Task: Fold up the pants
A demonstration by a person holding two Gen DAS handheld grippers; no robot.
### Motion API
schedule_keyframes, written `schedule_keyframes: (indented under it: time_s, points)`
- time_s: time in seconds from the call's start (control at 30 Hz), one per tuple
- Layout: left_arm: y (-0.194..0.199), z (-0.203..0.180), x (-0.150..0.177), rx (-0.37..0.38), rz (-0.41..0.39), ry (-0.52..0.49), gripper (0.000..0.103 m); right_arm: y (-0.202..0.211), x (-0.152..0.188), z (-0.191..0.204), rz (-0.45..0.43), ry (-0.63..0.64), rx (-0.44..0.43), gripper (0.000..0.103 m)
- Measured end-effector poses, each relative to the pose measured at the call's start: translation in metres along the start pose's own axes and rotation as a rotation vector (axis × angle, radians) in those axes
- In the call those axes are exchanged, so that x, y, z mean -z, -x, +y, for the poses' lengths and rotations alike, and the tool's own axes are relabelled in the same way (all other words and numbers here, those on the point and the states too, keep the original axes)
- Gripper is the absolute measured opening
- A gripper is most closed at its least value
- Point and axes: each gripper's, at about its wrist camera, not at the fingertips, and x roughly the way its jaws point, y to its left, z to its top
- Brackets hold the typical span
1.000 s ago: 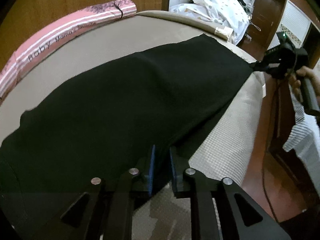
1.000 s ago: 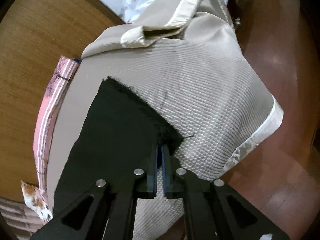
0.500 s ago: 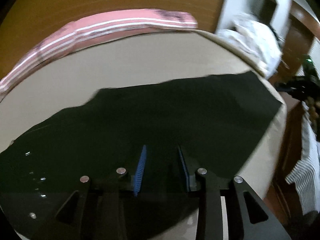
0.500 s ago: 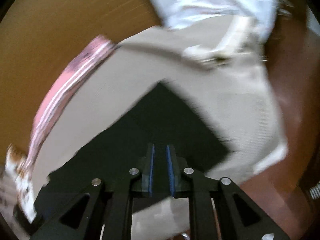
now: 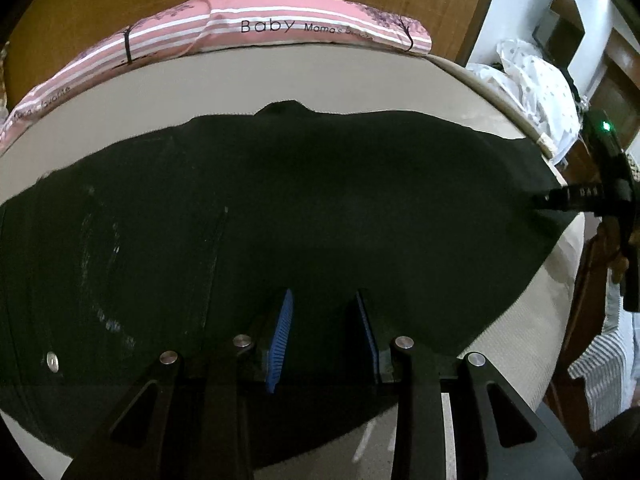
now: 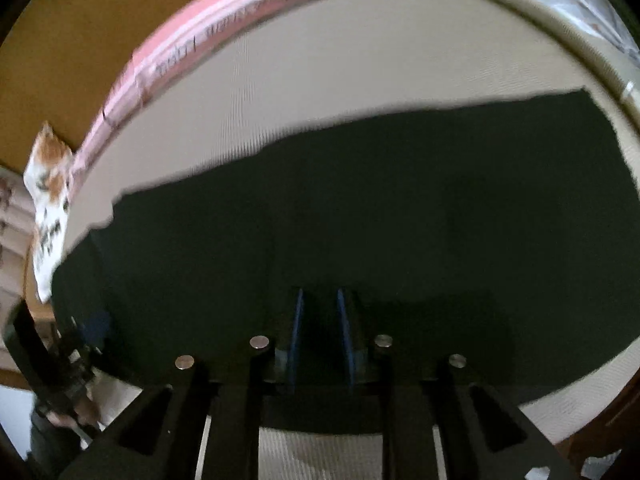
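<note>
both grippers, left (image 5: 324, 332) parted and right (image 6: 318, 336) opening, hold nothing over the flat pants (image 5: 280, 208); a fold looks just laid, next regrip an edge.

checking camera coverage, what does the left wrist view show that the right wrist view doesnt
Left wrist only: the printed word Baby on the pink pillow, a snap button on the pants, the right gripper at the pants' right end.
Right wrist only: an orange and white cloth, the left gripper low at left.
Both: black pants flat on the beige bed, jaws parted above them, the right's opening.
</note>
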Motion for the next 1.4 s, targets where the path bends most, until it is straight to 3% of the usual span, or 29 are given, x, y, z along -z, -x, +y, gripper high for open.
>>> schedule_keyframes:
  time_s: [0.1, 0.27, 0.43, 0.63, 0.77, 0.97, 1.0, 1.07, 1.1, 1.23, 1.4]
  points:
    - [0.005, 0.004, 0.009, 0.009, -0.01, 0.019, 0.033, 0.005, 0.015, 0.002, 0.011, 0.029, 0.017, 0.018]
    - [0.012, 0.007, 0.017, 0.025, -0.01, 0.049, 0.033, 0.008, 0.024, 0.013, 0.134, 0.096, 0.036, 0.021]
    - [0.022, 0.016, 0.012, 0.047, -0.006, 0.121, 0.033, 0.007, -0.012, 0.055, 0.116, 0.183, -0.094, 0.021]
    - [0.04, 0.041, -0.011, -0.042, -0.129, 0.137, 0.033, -0.018, -0.071, 0.124, 0.103, 0.335, -0.246, 0.027]
    - [0.028, 0.064, -0.012, -0.083, -0.09, 0.171, 0.033, -0.055, -0.103, 0.173, 0.164, 0.403, -0.289, 0.032]
    - [0.027, 0.08, 0.015, -0.009, -0.089, 0.221, 0.033, -0.107, -0.117, 0.223, 0.259, 0.491, -0.277, 0.04]
    - [0.028, 0.08, 0.018, -0.004, -0.088, 0.222, 0.033, -0.113, -0.116, 0.226, 0.274, 0.499, -0.278, 0.04]
    - [0.029, 0.078, 0.02, -0.008, -0.087, 0.201, 0.033, -0.122, -0.113, 0.234, 0.297, 0.513, -0.305, 0.018]
    - [0.031, 0.076, 0.022, -0.014, -0.086, 0.19, 0.033, -0.12, -0.111, 0.235, 0.296, 0.526, -0.314, 0.013]
    - [0.036, 0.068, 0.03, -0.025, -0.086, 0.171, 0.033, -0.102, -0.119, 0.242, 0.215, 0.531, -0.333, 0.01]
    - [0.04, 0.065, 0.037, -0.018, -0.078, 0.177, 0.033, -0.13, -0.123, 0.246, 0.218, 0.53, -0.266, 0.009]
